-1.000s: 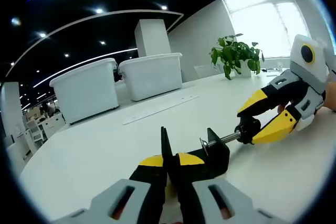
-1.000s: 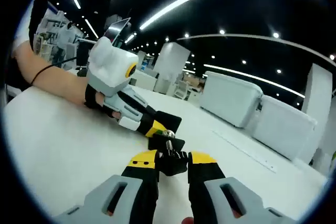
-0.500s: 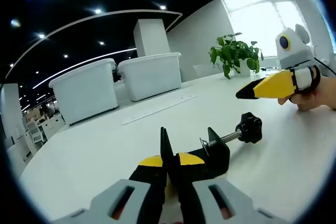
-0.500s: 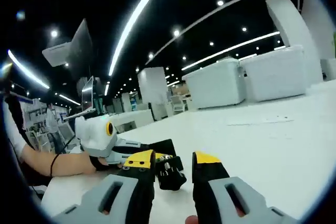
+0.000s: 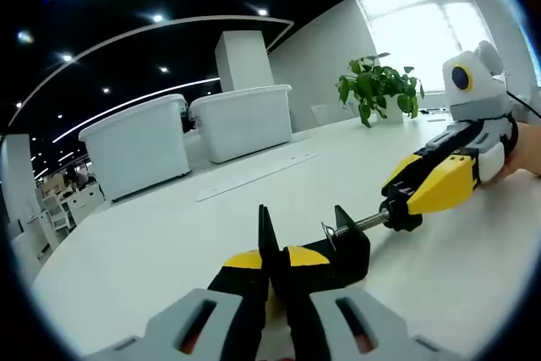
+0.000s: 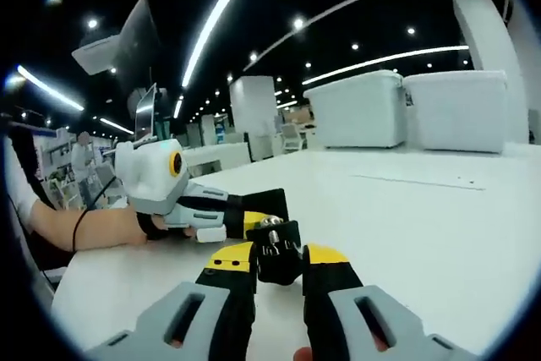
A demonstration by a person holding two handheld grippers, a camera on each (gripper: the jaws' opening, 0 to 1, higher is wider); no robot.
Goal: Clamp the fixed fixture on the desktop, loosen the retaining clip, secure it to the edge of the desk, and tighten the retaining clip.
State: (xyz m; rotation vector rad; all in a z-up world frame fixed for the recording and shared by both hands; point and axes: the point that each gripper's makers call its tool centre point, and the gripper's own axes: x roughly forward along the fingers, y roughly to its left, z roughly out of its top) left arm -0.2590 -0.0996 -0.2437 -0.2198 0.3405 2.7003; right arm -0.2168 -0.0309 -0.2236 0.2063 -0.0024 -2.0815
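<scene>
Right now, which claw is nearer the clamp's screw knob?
Right. The right claw sits around the knob; the left claw grips the clamp body at the screw's other end.

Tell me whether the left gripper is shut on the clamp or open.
Shut: the left gripper has its fingers pressed against the black clamp.

Black screw clamp (image 5: 334,247), seemingly flat

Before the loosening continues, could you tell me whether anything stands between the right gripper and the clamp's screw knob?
Nothing visible does: the right gripper already has its jaws around the knob, while the left gripper holds the clamp body.
</scene>
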